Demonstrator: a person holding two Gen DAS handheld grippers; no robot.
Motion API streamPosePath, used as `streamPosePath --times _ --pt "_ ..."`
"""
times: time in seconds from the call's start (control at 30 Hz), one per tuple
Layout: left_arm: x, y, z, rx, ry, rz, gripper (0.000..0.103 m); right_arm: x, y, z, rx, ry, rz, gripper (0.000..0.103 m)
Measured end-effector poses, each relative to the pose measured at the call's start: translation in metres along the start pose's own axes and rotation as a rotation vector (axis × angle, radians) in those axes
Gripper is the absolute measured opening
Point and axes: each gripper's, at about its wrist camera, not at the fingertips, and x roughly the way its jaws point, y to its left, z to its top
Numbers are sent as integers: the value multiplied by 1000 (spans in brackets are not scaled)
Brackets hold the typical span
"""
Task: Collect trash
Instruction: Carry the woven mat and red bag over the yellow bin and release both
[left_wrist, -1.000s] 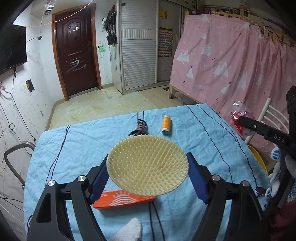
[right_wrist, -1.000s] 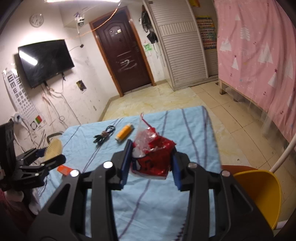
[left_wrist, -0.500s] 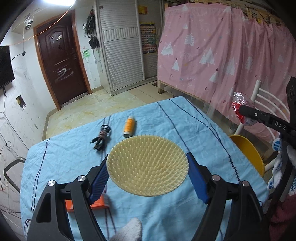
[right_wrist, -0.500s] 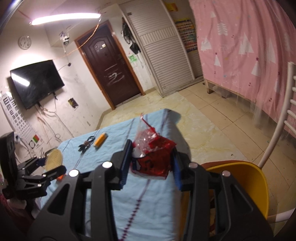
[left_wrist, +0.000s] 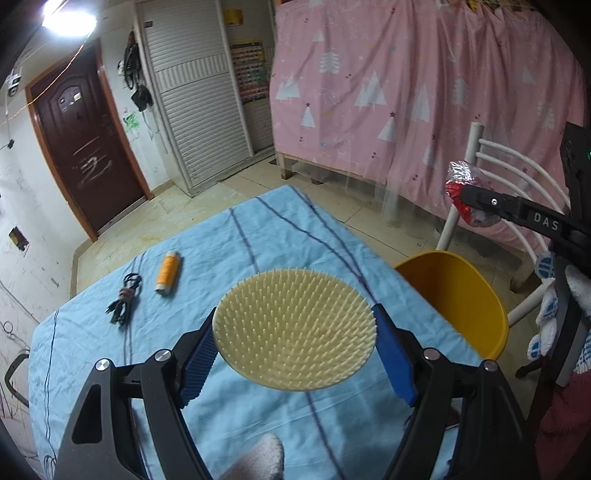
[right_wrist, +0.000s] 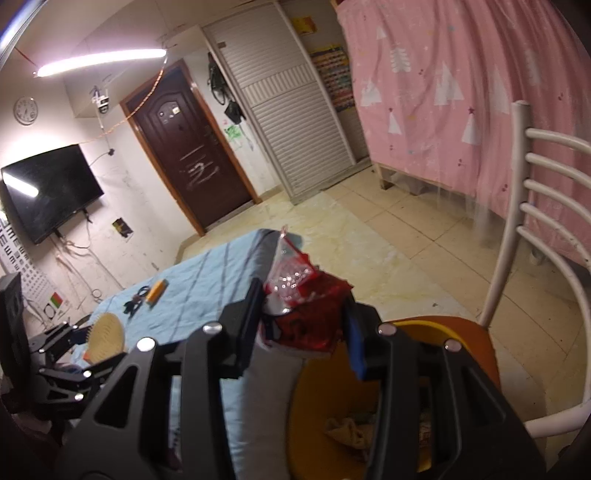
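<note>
- We hold the right gripper (right_wrist: 304, 314) out over the round yellow plastic bin (right_wrist: 317, 417) on the chair seat, which looks like the lead-in to a drop.
- Its jaws are narrow and pinch a crumpled red-and-clear plastic snack wrapper (right_wrist: 303, 295); they have just been easing apart a little, yet the wrapper sits between the pads.
- The wrapper is thin, glossy film, creased and springy; we judge it will flutter, so letting go low over the bin mouth would be safest.
- Our left gripper (left_wrist: 293, 341) stands wide, clamped across a pale yellow round rubbery pad covered in short soft bristles (left_wrist: 293, 328), carried flat above the blue striped cloth on the table (left_wrist: 258, 229).
- The bin's smooth, deep wall (left_wrist: 454, 291) sits just beside the table edge, and some crumpled scraps already lie inside.
- Left on the cloth, well apart from us: a small orange cylindrical bottle (left_wrist: 167, 272) lying on its side, and just beside it a coiled black cable (left_wrist: 123, 301).
- The white metal slatted chair back (right_wrist: 535, 206) rises behind the bin.
</note>
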Motion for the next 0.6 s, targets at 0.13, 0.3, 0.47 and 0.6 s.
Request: streamPosePath --times 0.13,0.3,0.47,0.6 --pt "4 -29 8 44 0 -24 70 -4 -15 -2 -3 3 -44 40" --pt "9 -65 19 106 0 -59 70 -7 -28 -7 -10 15 -86 57" --pt "15 -99 27 156 7 -108 70 -20 -48 -2 30 -24 -98 66" --pt "19 -120 31 173 9 -157 70 -32 -58 1 81 -73 -99 79"
